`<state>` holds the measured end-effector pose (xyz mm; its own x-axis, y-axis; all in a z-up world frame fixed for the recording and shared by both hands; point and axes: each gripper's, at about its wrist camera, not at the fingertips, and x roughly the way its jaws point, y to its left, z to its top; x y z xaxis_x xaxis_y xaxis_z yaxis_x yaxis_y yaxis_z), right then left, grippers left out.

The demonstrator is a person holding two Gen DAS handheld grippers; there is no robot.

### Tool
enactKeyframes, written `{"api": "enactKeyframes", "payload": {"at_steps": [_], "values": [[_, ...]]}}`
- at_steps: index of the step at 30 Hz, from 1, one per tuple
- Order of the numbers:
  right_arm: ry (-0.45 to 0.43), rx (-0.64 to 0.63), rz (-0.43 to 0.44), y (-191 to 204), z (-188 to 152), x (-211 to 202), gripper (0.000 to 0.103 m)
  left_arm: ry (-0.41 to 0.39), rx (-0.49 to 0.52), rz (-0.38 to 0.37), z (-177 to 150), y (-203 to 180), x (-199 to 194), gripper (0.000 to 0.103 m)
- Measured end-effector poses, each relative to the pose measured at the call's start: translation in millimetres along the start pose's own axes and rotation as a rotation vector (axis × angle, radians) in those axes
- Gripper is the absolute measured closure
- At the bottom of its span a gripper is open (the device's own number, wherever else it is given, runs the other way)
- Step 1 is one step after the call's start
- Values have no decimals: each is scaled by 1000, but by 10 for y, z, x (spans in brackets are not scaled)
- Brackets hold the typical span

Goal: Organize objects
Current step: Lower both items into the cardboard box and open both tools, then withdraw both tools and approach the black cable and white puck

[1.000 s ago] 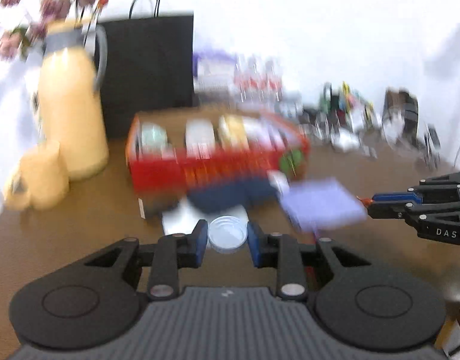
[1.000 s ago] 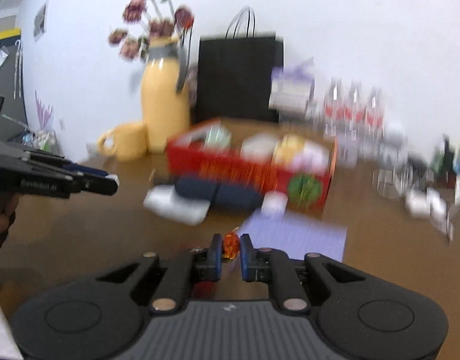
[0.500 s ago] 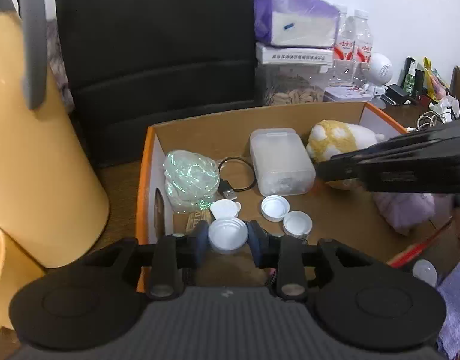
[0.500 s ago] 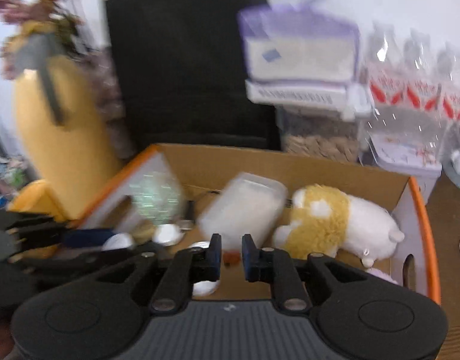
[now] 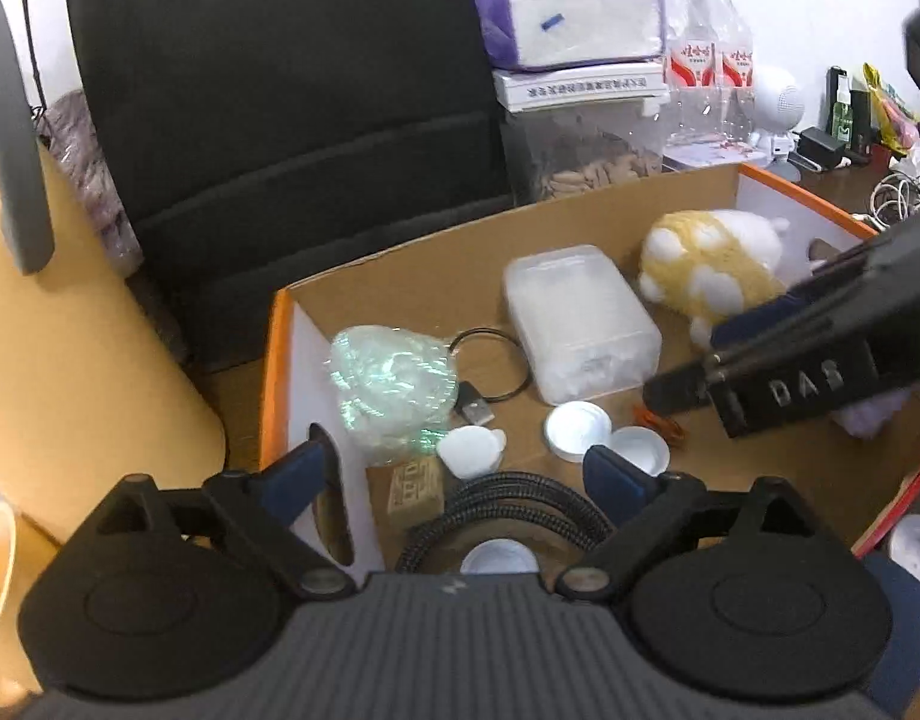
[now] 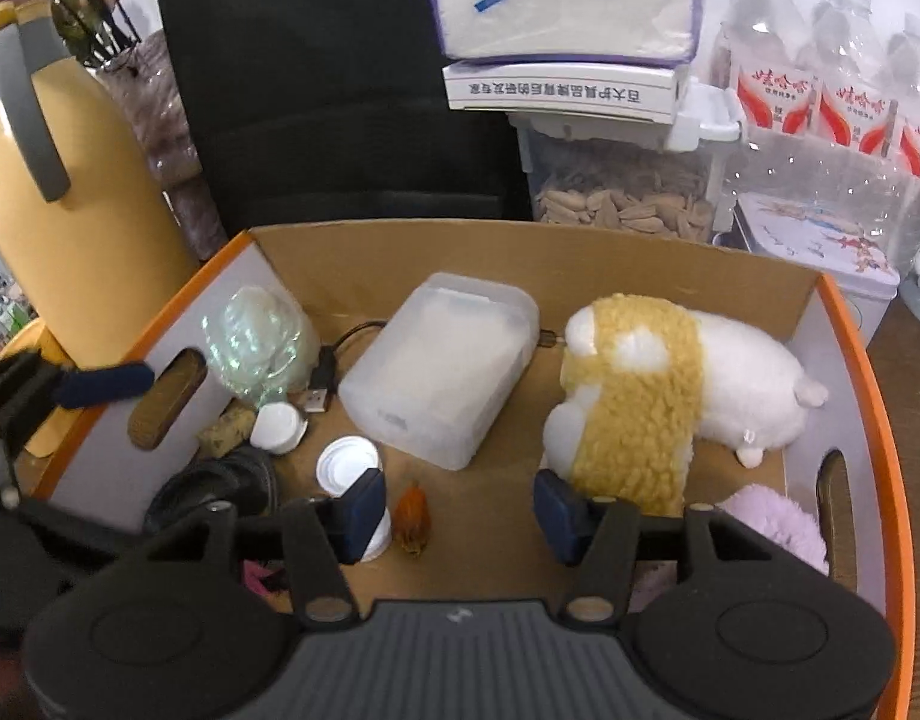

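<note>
Both tongs opening over the box, nothing gripped.
Your left tongs have let the cap go; your right tongs stand clear of the orange scrap. Both light; cap stiff, slippery: pinch its rim.

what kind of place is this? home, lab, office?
Probably a home or small office, on a cluttered brown tabletop. Clues: a yellow thermos jug, bottled water, a tub of seeds, and a cardboard box of odds and ends, including a plush toy.
</note>
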<state>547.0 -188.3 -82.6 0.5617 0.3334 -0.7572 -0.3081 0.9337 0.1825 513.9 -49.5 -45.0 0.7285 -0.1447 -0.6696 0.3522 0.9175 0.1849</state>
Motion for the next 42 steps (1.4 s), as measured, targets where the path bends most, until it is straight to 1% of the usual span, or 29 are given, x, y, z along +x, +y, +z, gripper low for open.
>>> {"api": "enactKeyframes", "payload": {"at_steps": [1, 2, 5, 6, 8, 11, 12, 13, 14, 16, 18, 20, 21, 24, 27, 29, 31, 32, 34, 36, 37, 38, 40, 41, 42], "values": [[2, -2, 11, -4, -11, -11, 50, 10, -27, -42, -12, 21, -6, 7], [5, 1, 16, -2, -23, -41, 50, -6, -47, -71, -33, 40, -42, 7], [-18, 42, 18, 23, -60, -266, 47, -48, -105, -96, -77, 136, -221, 7], [-32, 53, 20, 43, -75, -400, 44, -62, -130, -98, -91, 171, -320, 7], [-74, 55, 13, 119, -134, -728, 39, -97, -186, -98, -126, 259, -635, 6], [-147, 29, -4, 304, -348, -1265, 28, -164, -201, -78, -233, 275, -1204, 1], [-177, 10, -13, 365, -487, -1483, 21, -179, -197, -56, -313, 247, -1420, 0], [-204, -14, -17, 415, -622, -1668, 18, -189, -193, -35, -410, 209, -1614, 0], [-236, -42, -30, 477, -805, -1876, 18, -199, -192, -21, -560, 162, -1835, 0], [-278, -89, -62, 568, -1170, -2201, 17, -214, -196, -25, -846, 63, -2165, 0], [-308, -112, -71, 626, -1583, -2489, 15, -223, -208, -54, -1204, -56, -2474, 0], [-314, -112, -57, 643, -1964, -2692, 12, -210, -214, -73, -1534, -191, -2705, 0], [-311, -97, -49, 644, -2169, -2775, 12, -198, -213, -71, -1662, -243, -2793, 0], [-265, -96, -44, 652, -2716, -2985, 12, -184, -201, -87, -2051, -418, -3090, 0], [-229, -106, -67, 644, -3091, -3145, 12, -198, -154, -112, -2258, -480, -3324, 0], [-193, -108, -96, 597, -3230, -3235, 12, -234, -104, -88, -2267, -463, -3387, 0], [-182, -95, -139, 562, -3278, -3341, 12, -227, -81, -19, -2185, -420, -3357, 0], [-190, -92, -162, 540, -3261, -3419, 12, -229, -73, -10, -2120, -364, -3315, 0], [-243, -77, -200, 504, -3194, -3598, 11, -242, -63, -33, -1992, -226, -3193, 0], [-298, -48, -217, 430, -3084, -3726, 10, -239, -66, -61, -1830, -53, -2960, 1], [-317, -36, -219, 394, -3017, -3720, 10, -232, -70, -78, -1750, 24, -2807, 6], [-333, -27, -218, 358, -2923, -3665, 10, -222, -79, -97, -1667, 97, -2620, 9], [-358, -11, -205, 279, -2696, -3403, 10, -191, -66, -147, -1511, 190, -2200, 21], [-356, -10, -193, 237, -2571, -3213, 11, -181, -38, -165, -1452, 208, -1988, 21], [-347, -11, -194, 203, -2438, -2981, 13, -167, 17, -180, -1401, 205, -1768, 22]]}}
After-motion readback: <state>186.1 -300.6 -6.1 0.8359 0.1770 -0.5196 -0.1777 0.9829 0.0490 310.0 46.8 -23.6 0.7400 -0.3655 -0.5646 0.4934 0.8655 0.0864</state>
